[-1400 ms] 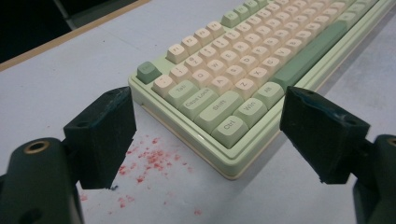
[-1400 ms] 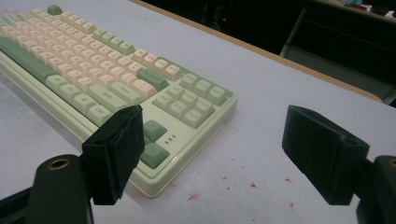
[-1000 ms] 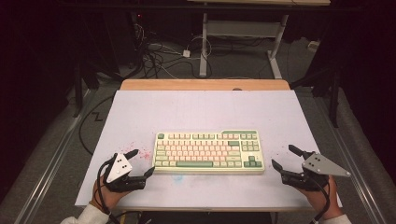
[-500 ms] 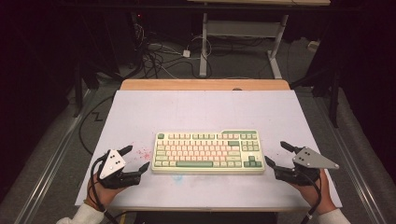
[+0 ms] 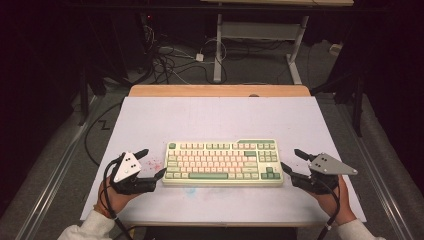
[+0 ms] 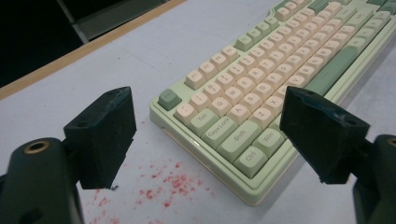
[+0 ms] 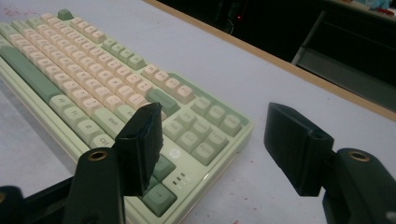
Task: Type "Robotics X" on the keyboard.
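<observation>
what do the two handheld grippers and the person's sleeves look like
Both the left gripper and right gripper are black with two blocky jaws, each topped by a grey three-cornered plate with dark dots. A black cable trails from each. The person wears white sleeves.

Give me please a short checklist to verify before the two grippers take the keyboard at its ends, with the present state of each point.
1. Left gripper open at the left end of the keyboard: ok, jaws stand wide, nothing between them.
2. Right gripper open enough for the right end: cannot tell; its jaws have just been closing, still apart, one over the corner keys.
3. Contact with the keyboard: cannot tell; the jaw tips look very near both ends, no grip.
4. Keyboard flat and square on the white table: ok.
5. Room around the keyboard: ok, only red specks on the surface beside its left end.
6. Cables away from the keyboard: ok, they trail back at the wrists.
</observation>
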Motion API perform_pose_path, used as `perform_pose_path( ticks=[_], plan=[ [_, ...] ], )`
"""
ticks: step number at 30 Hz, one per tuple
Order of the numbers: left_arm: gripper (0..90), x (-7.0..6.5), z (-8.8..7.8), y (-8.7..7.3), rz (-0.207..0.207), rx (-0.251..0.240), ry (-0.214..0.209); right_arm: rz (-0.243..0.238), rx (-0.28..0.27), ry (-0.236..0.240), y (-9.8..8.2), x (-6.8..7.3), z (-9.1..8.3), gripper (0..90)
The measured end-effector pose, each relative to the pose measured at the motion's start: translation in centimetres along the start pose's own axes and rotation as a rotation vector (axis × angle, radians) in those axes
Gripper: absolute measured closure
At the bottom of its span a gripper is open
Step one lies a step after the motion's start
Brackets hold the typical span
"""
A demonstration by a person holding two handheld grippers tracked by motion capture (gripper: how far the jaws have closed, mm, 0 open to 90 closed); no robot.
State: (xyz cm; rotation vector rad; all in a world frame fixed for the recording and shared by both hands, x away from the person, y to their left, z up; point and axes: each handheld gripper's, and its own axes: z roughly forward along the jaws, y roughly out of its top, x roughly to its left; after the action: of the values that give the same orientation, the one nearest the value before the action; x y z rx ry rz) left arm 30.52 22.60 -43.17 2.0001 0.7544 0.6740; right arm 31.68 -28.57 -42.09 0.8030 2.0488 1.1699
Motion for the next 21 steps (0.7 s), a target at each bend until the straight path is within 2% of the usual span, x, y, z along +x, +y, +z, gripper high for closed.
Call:
perform_pose_path(
  ticks=[8, 9, 11, 15, 21],
  plan=[
    [17.7, 0.0, 1.1, 1.1, 0.000, 0.001, -0.018, -0.007, -0.009, 0.003, 1.1, 0.1, 1.1, 37.3],
    [17.7, 0.0, 1.2, 1.3, 0.012, -0.005, -0.015, -0.011, -0.006, 0.003, 1.2, 0.2, 1.3, 37.2],
    [17.7, -0.2, 1.5, 1.5, 0.005, -0.003, -0.025, -0.018, -0.006, 0.007, 1.4, 0.4, 1.7, 37.3],
    [17.7, -0.6, 2.0, 1.8, 0.024, -0.004, -0.032, -0.019, 0.002, 0.020, 1.6, 0.7, 2.2, 37.4],
    [17.6, -1.3, 2.7, 1.6, 0.035, 0.011, -0.050, -0.036, 0.006, 0.039, 2.0, 1.3, 2.7, 43.6]
  ],
)
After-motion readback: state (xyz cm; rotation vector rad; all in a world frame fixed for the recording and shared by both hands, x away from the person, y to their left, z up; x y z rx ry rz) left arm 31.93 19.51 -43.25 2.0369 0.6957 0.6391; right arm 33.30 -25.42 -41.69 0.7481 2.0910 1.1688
